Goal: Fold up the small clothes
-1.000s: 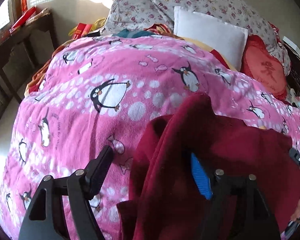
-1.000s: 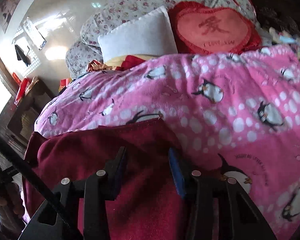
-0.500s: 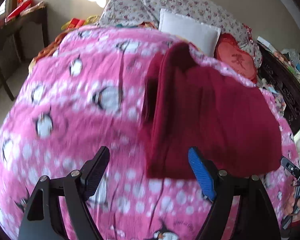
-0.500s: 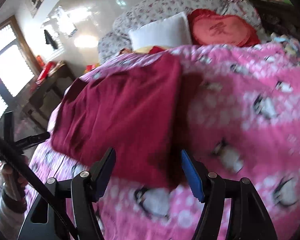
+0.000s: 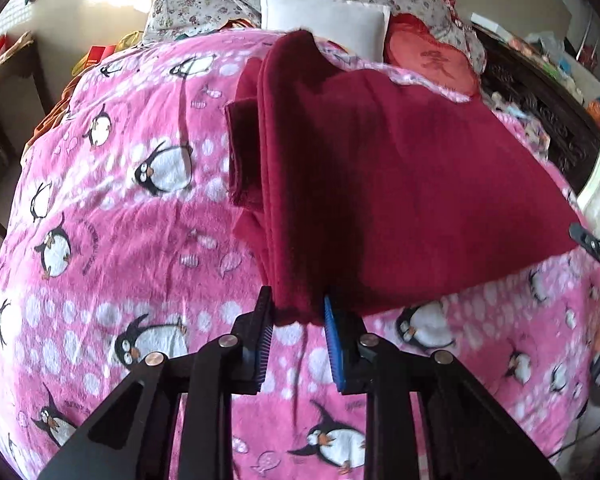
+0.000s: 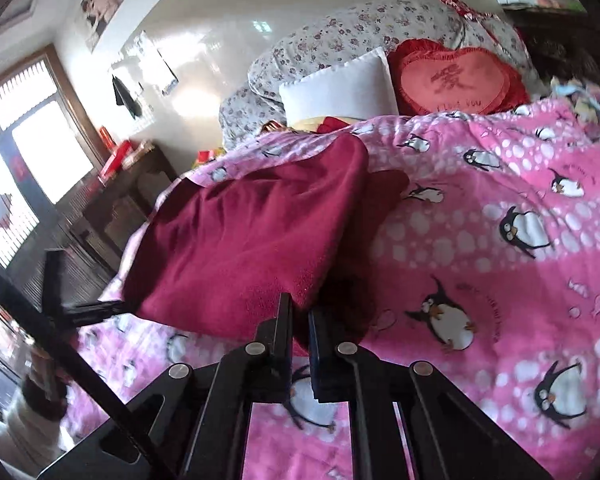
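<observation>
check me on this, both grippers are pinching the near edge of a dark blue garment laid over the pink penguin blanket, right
Not quite: the garment is dark red, not dark blue, as both wrist views show. The rest holds: the left gripper and the right gripper each pinch its near edge, and it lies over the pink penguin blanket.

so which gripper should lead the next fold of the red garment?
Either, really: left gripper and right gripper each pinch a near corner of the red garment. Judgement: move both together.

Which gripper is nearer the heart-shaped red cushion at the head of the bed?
Right, by a little. Both the left gripper and right gripper grip the maroon garment's near edge; the heart cushion lies on the right gripper's side.
</observation>
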Motion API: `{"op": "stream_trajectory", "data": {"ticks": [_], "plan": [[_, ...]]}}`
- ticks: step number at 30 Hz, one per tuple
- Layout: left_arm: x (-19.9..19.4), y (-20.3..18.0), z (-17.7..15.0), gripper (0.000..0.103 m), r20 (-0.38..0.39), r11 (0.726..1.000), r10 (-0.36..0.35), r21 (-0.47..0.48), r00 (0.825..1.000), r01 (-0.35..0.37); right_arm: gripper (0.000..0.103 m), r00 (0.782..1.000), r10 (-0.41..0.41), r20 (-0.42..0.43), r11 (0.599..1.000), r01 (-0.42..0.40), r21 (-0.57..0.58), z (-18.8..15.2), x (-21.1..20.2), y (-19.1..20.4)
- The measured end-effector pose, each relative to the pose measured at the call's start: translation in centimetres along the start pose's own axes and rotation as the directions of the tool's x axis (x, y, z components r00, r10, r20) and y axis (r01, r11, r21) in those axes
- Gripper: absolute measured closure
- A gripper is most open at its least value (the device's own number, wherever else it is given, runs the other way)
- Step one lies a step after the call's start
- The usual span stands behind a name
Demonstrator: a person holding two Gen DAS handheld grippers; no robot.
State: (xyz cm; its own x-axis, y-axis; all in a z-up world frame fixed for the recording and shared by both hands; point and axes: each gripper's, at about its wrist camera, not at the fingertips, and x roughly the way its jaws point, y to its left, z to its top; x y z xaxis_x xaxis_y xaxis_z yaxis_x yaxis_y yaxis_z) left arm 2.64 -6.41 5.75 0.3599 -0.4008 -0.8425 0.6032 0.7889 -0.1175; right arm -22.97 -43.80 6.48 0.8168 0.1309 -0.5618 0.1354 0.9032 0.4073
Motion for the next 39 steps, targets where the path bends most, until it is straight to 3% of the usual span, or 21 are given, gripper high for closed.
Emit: {"op": "stream_trajectory", "data": {"ticks": [2, 4, 8, 13, 17, 20, 22, 23, 24, 26, 28, 30, 34, 36, 39], "plan": [[1.8, 0.8, -0.7, 0.079, -0.049, 0.999, 0.015, -0.033, 0.999, -0.017, 0.096, 0.995, -0.069, -0.075, 0.998, 0.069, -0.003, -0.9, 2.4, -0.3], [2.4, 1.5, -1.0, 0.077, -0.060, 0.997, -0.016, -0.075, 0.998, 0.012, 0.096, 0.990, -0.083, -0.111, 0.996, 0.085, 0.008, -1.8, 3.3, -1.0], [0.4, 1.7, -1.3, 0.074, -0.026, 0.995, -0.021, -0.093, 0.999, 0.019, 0.089, 0.995, -0.068, -0.079, 0.995, 0.073, 0.065, -1.2, 1.1, -1.0], [-2.4, 1.7, -0.6, 0.068, 0.065, 0.991, 0.003, -0.131, 0.998, 0.005, 0.089, 0.999, -0.032, 0.004, 0.999, 0.032, -0.005, 1.8, -0.7, 2.1], [-1.8, 1.0, 3.2, 0.065, 0.113, 0.987, 0.049, -0.158, 0.992, -0.031, 0.089, 1.000, -0.026, 0.002, 0.996, 0.026, -0.080, 4.9, 3.2, 5.8], [-0.4, 0.2, 7.7, 0.064, 0.145, 0.983, 0.081, -0.176, 0.986, -0.055, 0.089, 1.000, -0.029, -0.009, 0.997, 0.028, -0.066, 7.6, 7.5, 6.8], [0.8, 0.0, 10.4, 0.061, 0.144, 0.978, 0.104, -0.196, 0.984, -0.075, 0.077, 0.999, -0.041, -0.012, 0.998, 0.041, -0.058, 9.0, 9.8, 6.9], [1.6, 0.1, 11.5, 0.061, 0.136, 0.974, 0.124, -0.206, 0.983, -0.094, 0.064, 0.999, -0.040, -0.024, 0.998, 0.039, -0.050, 9.6, 11.1, 6.7], [2.4, 0.4, 12.5, 0.061, 0.126, 0.970, 0.141, -0.218, 0.982, -0.111, 0.059, 0.999, -0.043, -0.031, 0.998, 0.042, -0.047, 9.9, 11.9, 6.6], [4.4, 1.5, 14.1, 0.061, 0.093, 0.958, 0.165, -0.251, 0.982, -0.137, 0.058, 0.994, -0.083, -0.072, 0.995, 0.080, -0.054, 10.8, 14.5, 6.2], [5.9, 2.7, 14.6, 0.046, 0.068, 0.950, 0.168, -0.278, 0.983, -0.143, 0.058, 0.976, -0.183, -0.116, 0.982, 0.177, -0.059, 11.1, 16.8, 5.1], [6.7, 3.6, 14.7, 0.039, 0.083, 0.947, 0.159, -0.295, 0.984, -0.128, 0.058, 0.966, -0.216, -0.141, 0.976, 0.210, -0.056, 11.1, 18.8, 3.8], [6.0, 3.6, 14.4, 0.037, 0.106, 0.953, 0.166, -0.274, 0.980, -0.132, 0.058, 0.959, -0.260, -0.112, 0.965, 0.253, -0.075, 11.3, 18.8, 4.3], [4.6, 3.9, 13.5, 0.036, 0.105, 0.947, 0.158, -0.298, 0.982, -0.120, 0.054, 0.967, -0.238, -0.094, 0.970, 0.232, -0.066, 11.4, 17.6, 5.2], [2.1, 4.1, 11.1, 0.026, 0.135, 0.939, 0.144, -0.331, 0.980, -0.093, 0.054, 0.983, -0.154, -0.099, 0.986, 0.145, -0.087, 11.5, 16.4, 7.7]]}}
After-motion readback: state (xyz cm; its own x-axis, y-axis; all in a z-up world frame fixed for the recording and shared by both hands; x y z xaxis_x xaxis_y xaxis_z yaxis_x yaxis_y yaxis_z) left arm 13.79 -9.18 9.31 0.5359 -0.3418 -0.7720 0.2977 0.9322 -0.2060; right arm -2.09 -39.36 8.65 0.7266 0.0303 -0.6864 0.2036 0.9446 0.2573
